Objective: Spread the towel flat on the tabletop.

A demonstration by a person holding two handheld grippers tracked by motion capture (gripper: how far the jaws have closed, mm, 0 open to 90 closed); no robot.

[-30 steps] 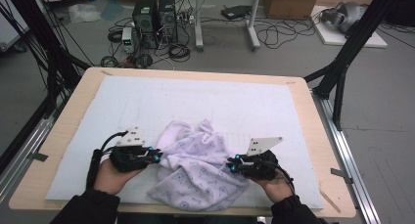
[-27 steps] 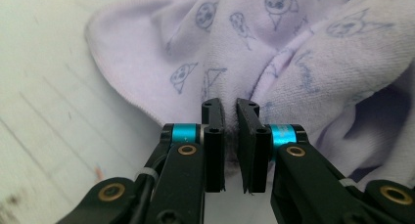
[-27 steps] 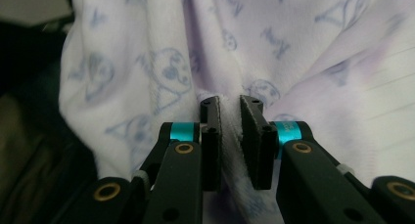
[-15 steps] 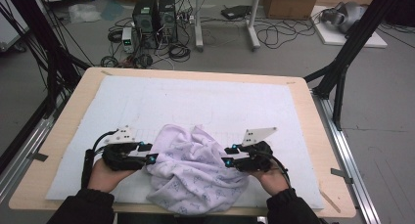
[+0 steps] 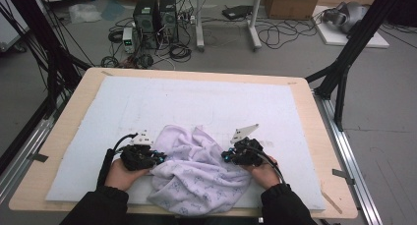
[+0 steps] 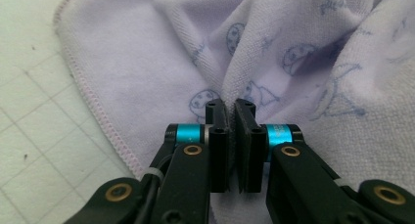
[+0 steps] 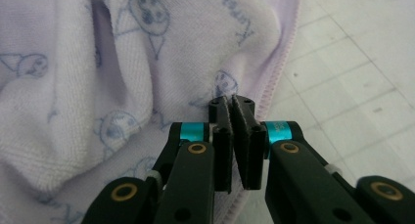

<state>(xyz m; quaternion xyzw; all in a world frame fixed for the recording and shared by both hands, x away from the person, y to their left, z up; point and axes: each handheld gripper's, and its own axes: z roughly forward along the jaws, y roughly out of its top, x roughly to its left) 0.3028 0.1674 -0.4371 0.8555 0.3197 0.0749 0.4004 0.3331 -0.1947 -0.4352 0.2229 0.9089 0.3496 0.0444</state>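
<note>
So both grippers just closed: left gripper (image 5: 160,157) pinches the lavender towel (image 5: 196,178) at its 9 o'clock edge, right gripper (image 5: 225,156) at 3 o'clock. Towel's bunched at the tabletop's (image 5: 319,136) 6 o'clock. I'd lift evenly, pulling outward so neither hem slips.

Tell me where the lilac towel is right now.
In the high view the lilac towel lies bunched at the white mat's near edge, between the left gripper and right gripper.
</note>
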